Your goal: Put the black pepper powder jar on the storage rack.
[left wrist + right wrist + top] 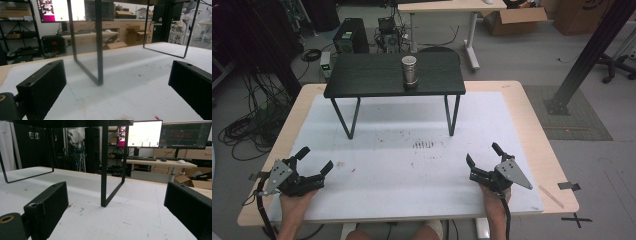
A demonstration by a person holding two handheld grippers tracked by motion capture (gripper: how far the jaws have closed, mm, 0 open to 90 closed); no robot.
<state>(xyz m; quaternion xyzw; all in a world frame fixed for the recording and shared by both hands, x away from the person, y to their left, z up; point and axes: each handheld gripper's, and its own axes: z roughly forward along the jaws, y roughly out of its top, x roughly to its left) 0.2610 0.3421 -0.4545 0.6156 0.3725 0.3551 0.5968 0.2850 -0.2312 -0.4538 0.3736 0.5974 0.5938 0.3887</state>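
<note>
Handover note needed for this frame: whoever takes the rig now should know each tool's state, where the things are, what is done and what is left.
Left tool: open, empty, low over the white mat near the table's left edge.
Right tool: open, empty, low over the mat on the right side.
Metal canister: upright on the small black shelf at the far side of the mat, apart from both tools.
Done: nothing visibly handled.
Left: probably reach forward for the canister; the right tool looks slightly nearer.
</note>
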